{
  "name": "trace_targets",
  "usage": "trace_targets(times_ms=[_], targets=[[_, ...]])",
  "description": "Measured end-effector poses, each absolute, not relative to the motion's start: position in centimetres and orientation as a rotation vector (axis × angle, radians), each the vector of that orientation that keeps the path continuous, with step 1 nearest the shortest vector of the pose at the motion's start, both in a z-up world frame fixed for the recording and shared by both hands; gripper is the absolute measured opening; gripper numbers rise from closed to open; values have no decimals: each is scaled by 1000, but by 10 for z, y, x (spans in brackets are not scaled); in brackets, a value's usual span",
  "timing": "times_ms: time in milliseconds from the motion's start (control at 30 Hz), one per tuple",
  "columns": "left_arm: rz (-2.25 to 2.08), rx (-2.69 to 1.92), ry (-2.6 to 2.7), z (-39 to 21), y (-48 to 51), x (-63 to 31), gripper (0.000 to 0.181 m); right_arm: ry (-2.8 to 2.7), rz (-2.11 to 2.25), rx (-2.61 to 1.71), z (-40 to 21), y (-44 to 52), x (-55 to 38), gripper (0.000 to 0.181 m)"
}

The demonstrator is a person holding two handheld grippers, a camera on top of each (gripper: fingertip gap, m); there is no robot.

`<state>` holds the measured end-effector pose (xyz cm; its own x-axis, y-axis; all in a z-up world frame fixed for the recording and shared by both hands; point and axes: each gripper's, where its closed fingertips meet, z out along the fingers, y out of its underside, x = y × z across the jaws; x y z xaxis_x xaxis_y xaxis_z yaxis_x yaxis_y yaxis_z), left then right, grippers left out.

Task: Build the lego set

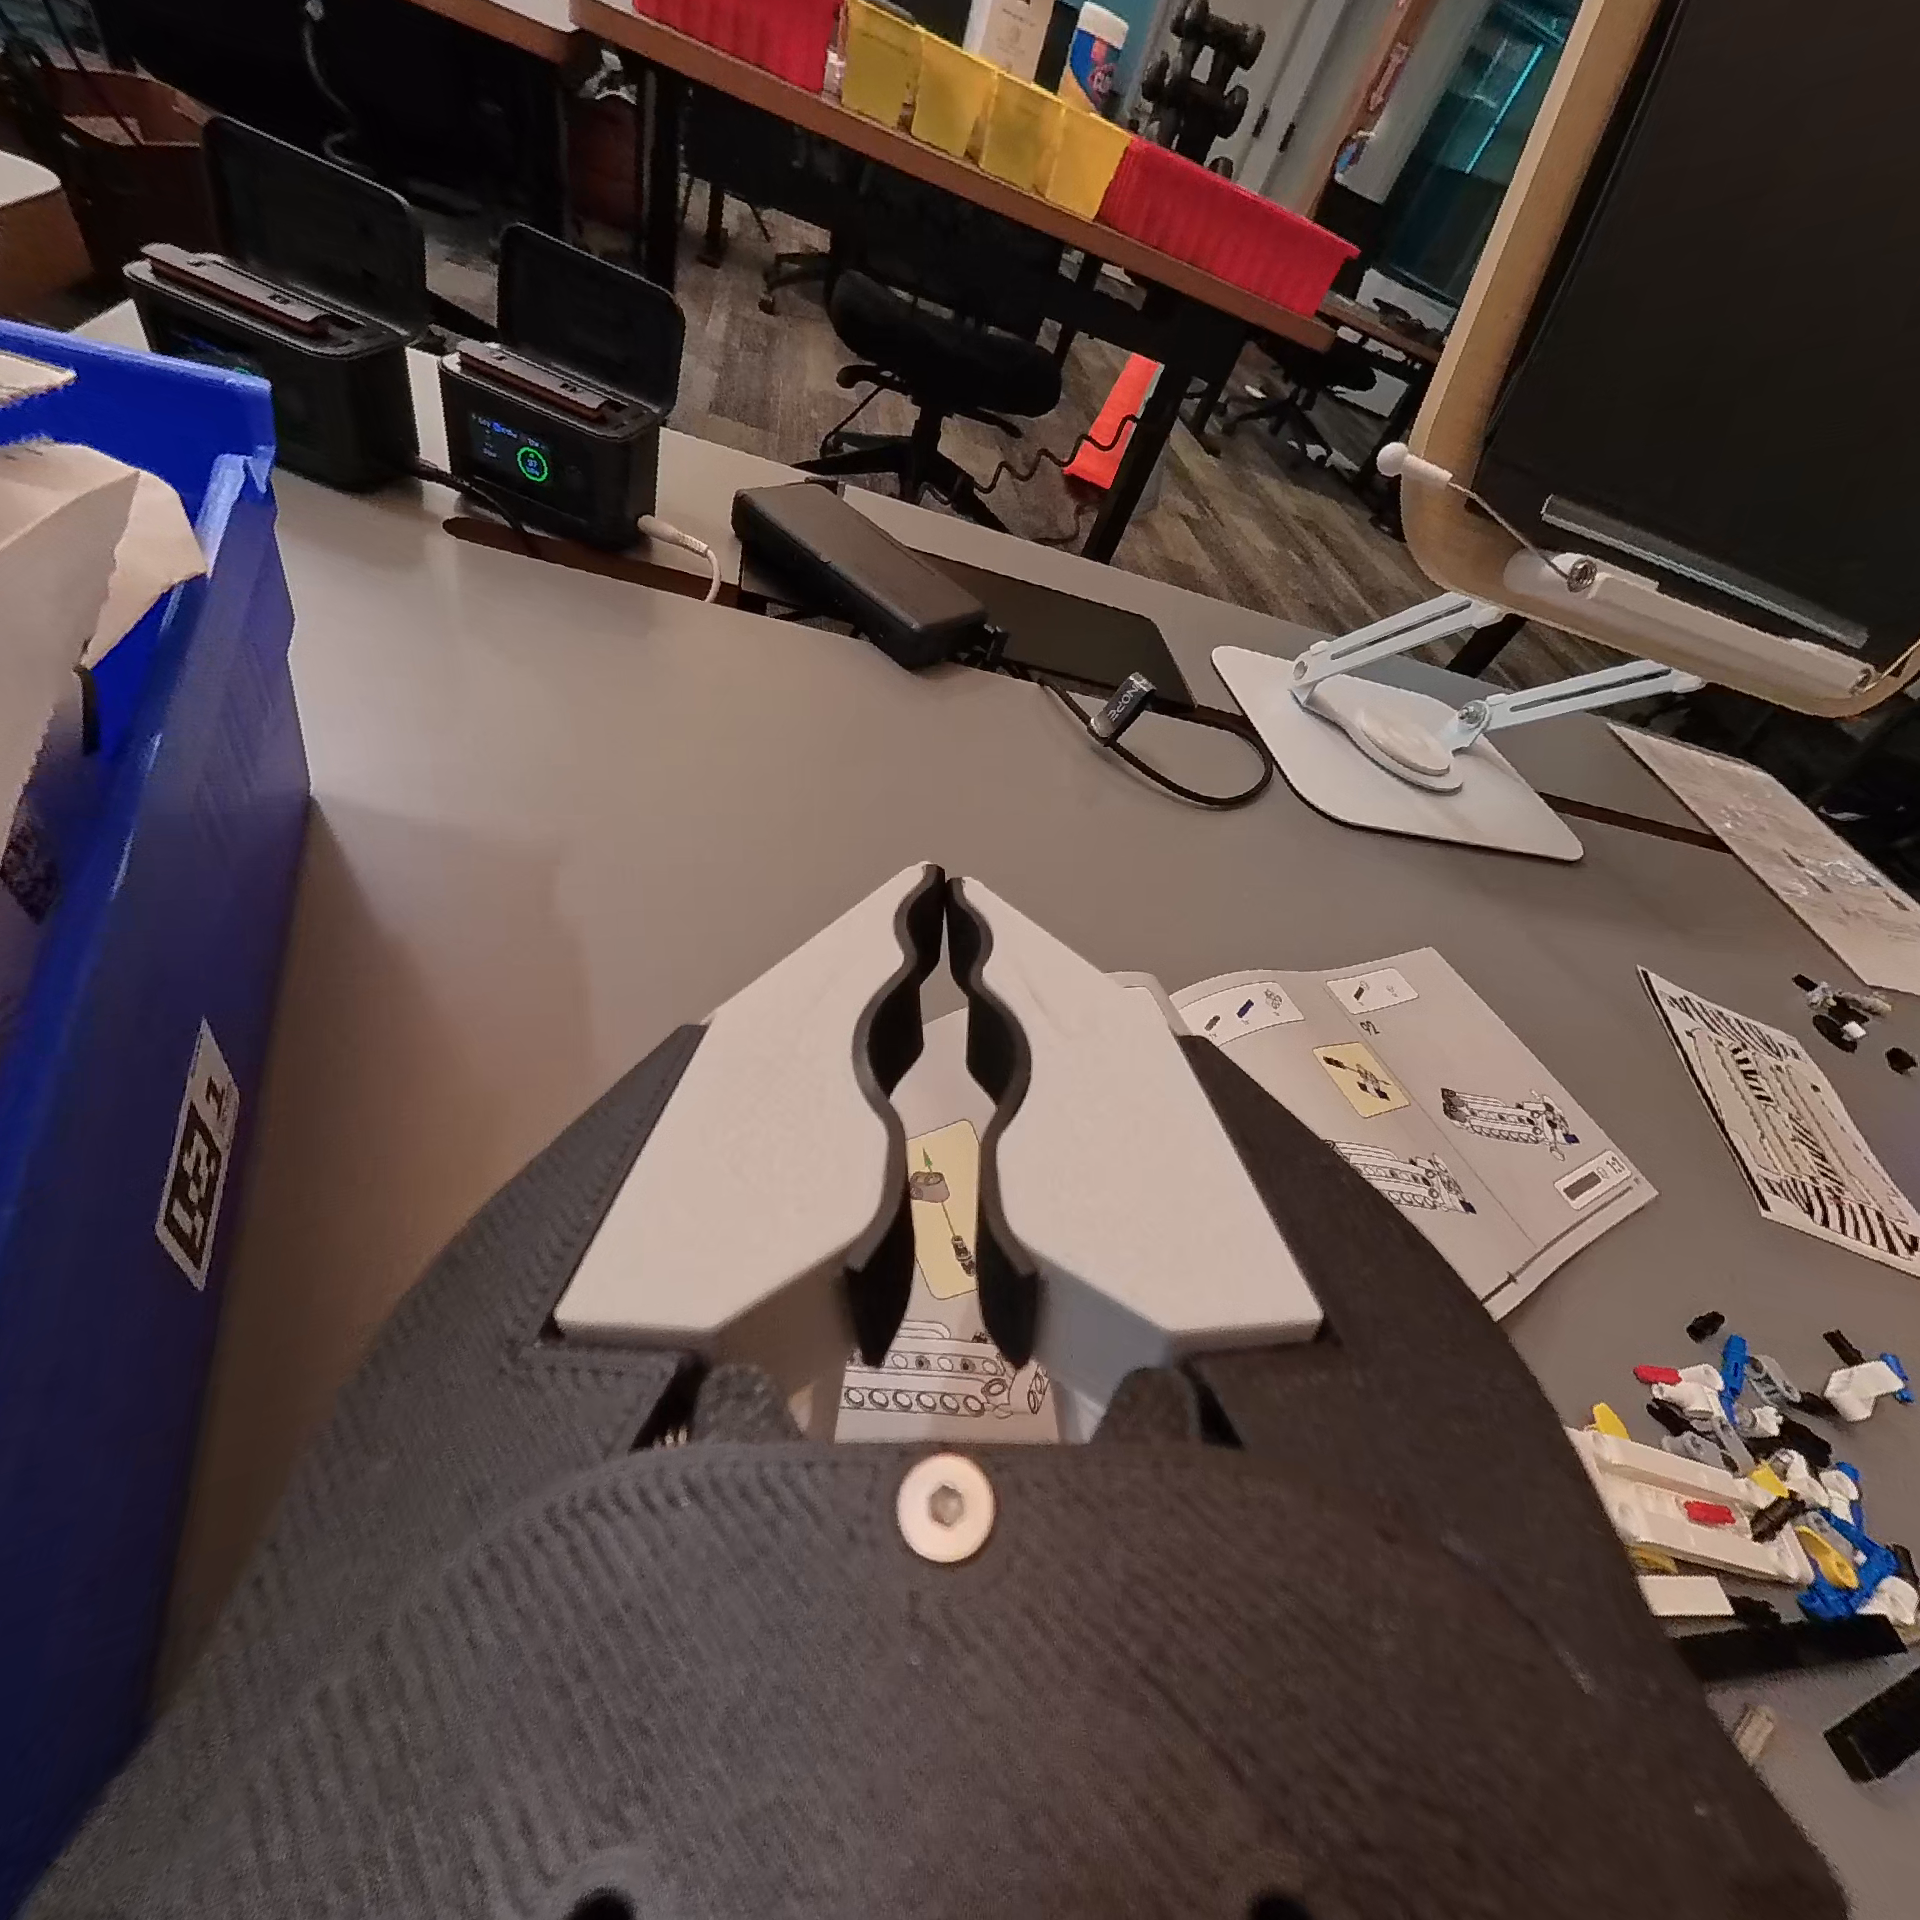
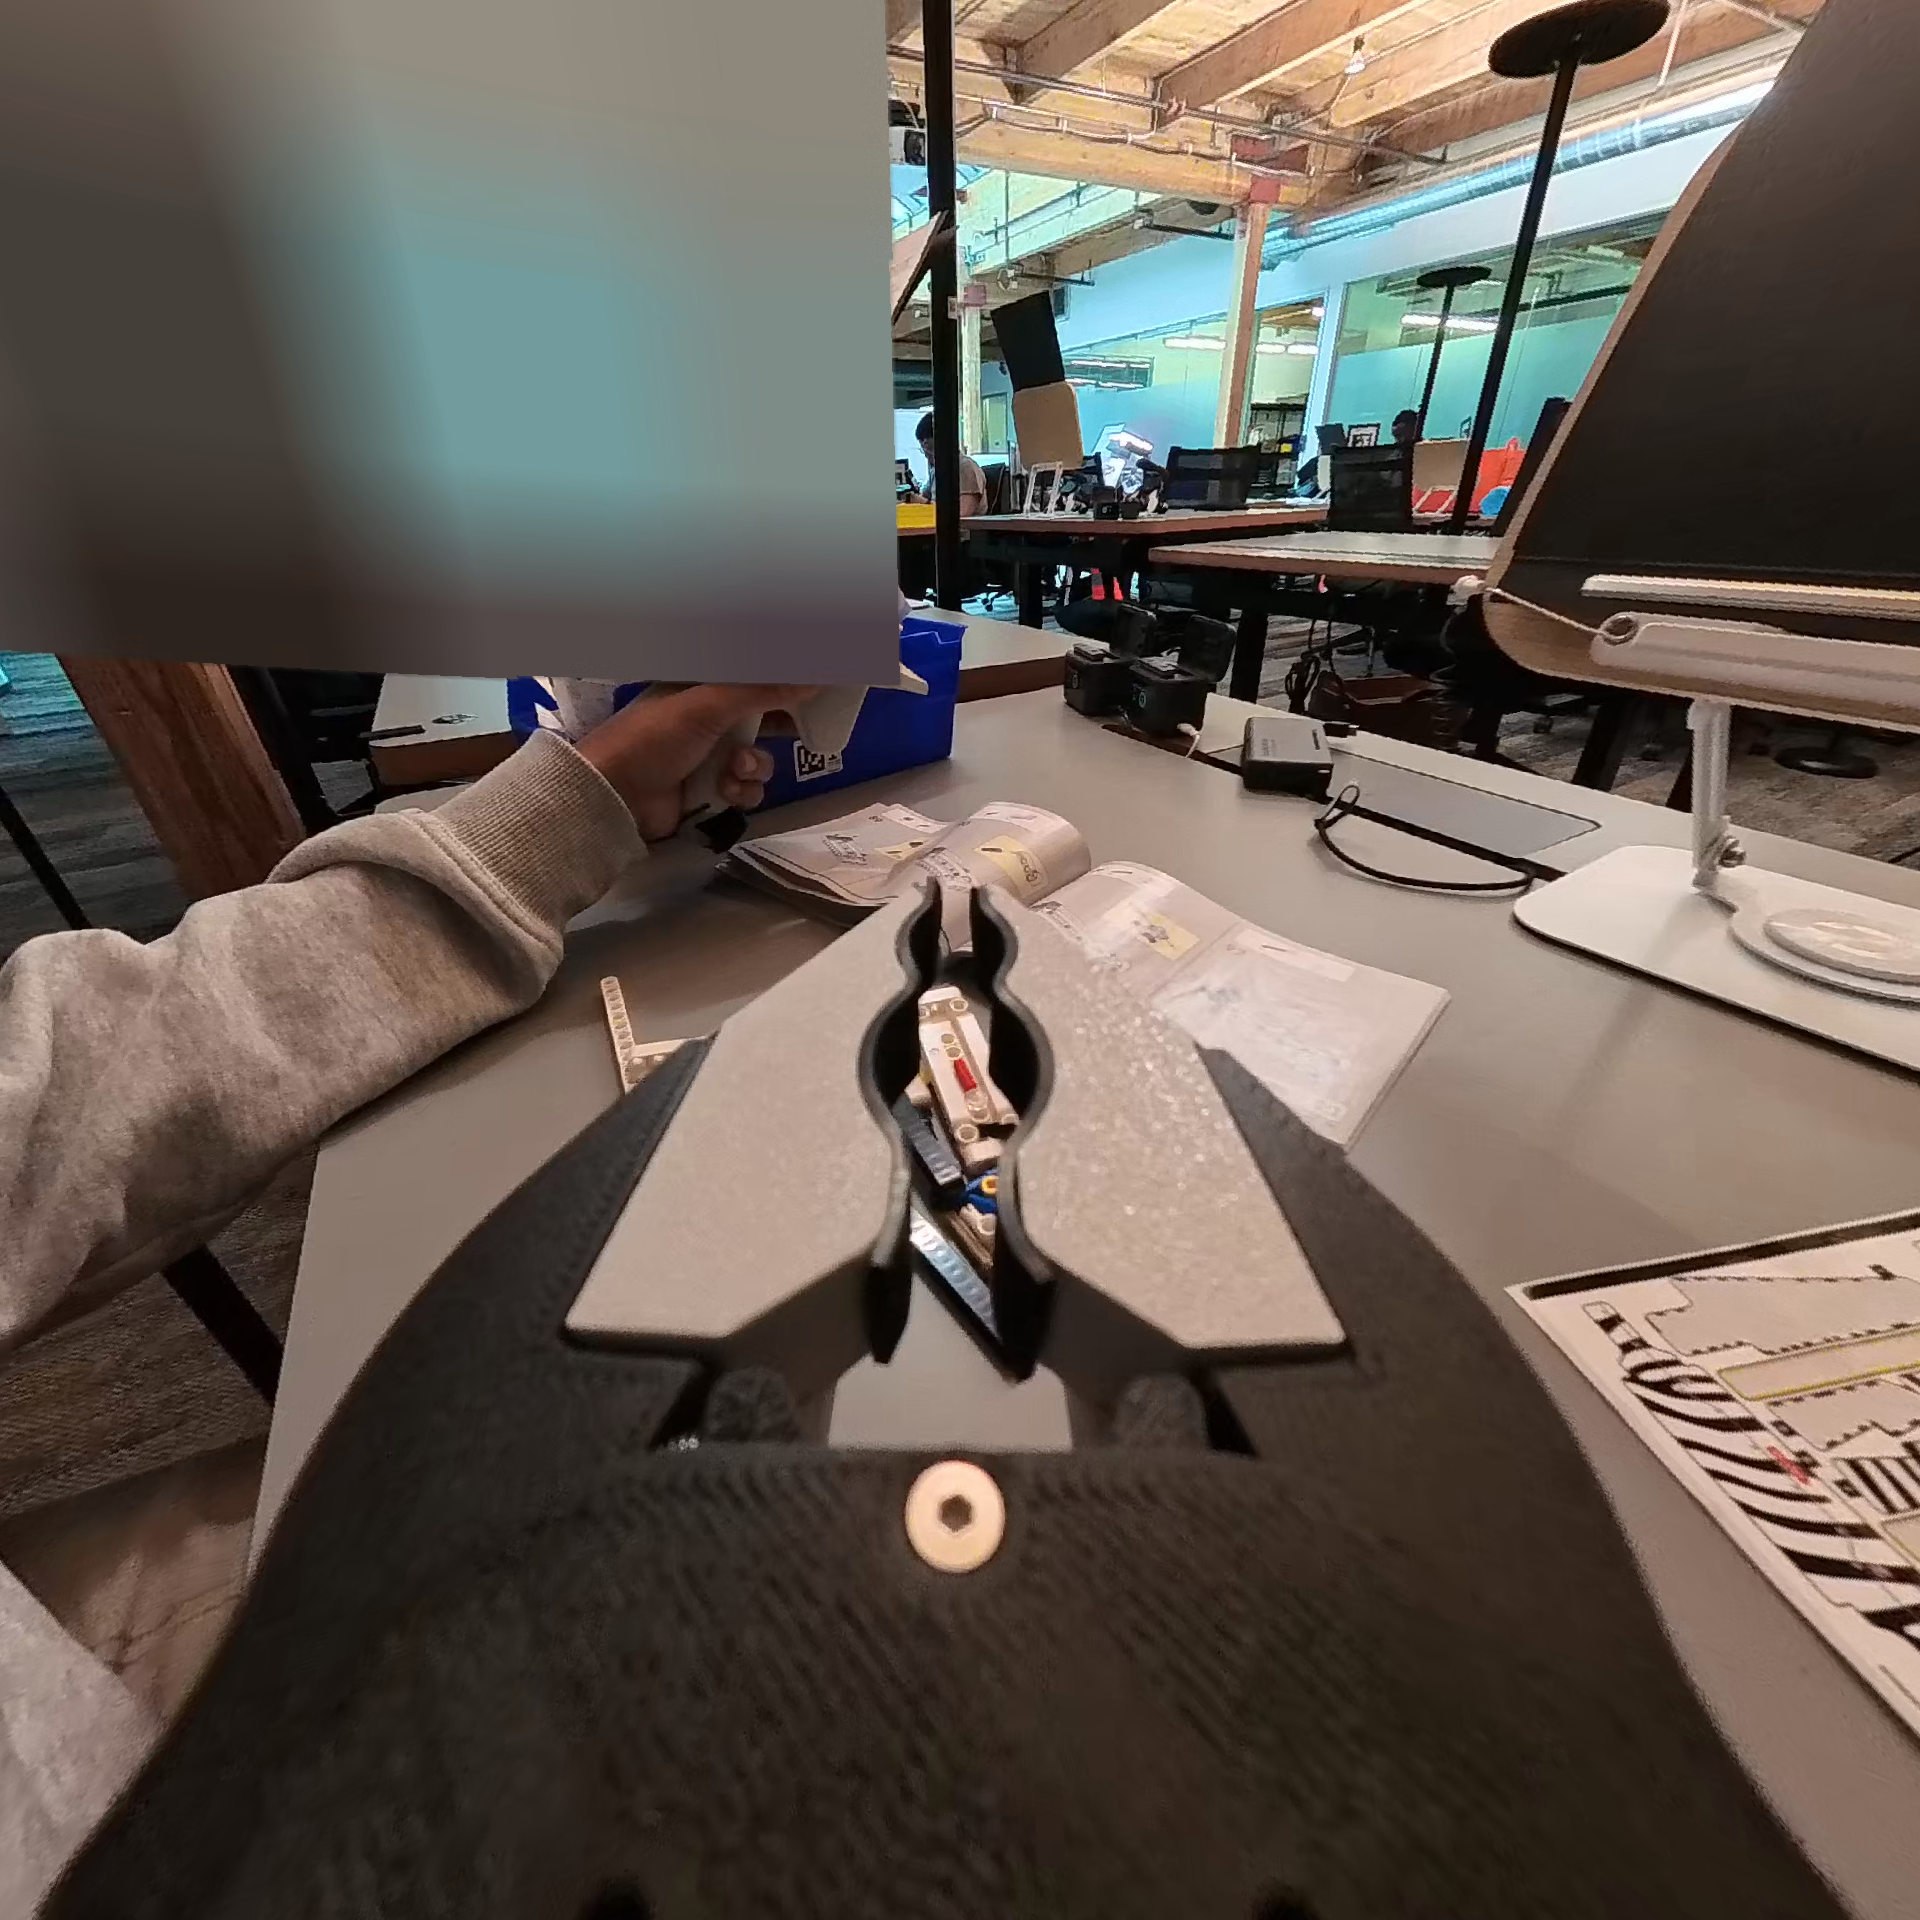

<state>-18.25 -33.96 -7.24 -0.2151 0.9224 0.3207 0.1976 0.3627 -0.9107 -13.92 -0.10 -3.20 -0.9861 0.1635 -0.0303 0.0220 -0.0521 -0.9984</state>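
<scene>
My left gripper (image 1: 943, 881) is shut and empty, held above the open instruction booklet (image 1: 1434, 1112) on the grey table (image 1: 582, 748). A pile of white, blue, black and yellow lego pieces with a partly built white model (image 1: 1735, 1475) lies to its right. My right gripper (image 2: 957, 906) is shut, with nothing visible between its tips. It hovers over the white lego model (image 2: 961, 1081), which shows through the gap between the fingers. A white L-shaped beam (image 2: 629, 1029) lies to its left. The booklet also shows in the right wrist view (image 2: 1049, 857).
A blue bin (image 1: 125, 935) stands at the left table edge. A striped sticker sheet (image 1: 1787, 1122) lies at the right, and a monitor on a white stand (image 1: 1403, 758) behind it. Power banks (image 1: 551, 447) and a black adapter (image 1: 852, 571) sit at the back. A grey-sleeved arm (image 2: 343, 966) reaches across. There is about 35 cm between the tips of the two grippers. Measured from the fingertips, the black adapter (image 1: 852, 571) is 30 cm or so from the left gripper and 55 cm from the right.
</scene>
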Motion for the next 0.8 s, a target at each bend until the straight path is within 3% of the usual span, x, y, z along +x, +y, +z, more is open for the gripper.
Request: trace_targets(times_ms=[800], targets=[[959, -965, -1644, -66, -345, -179, 0, -2106, 2204, -209, -33, -2, -139, 4]])
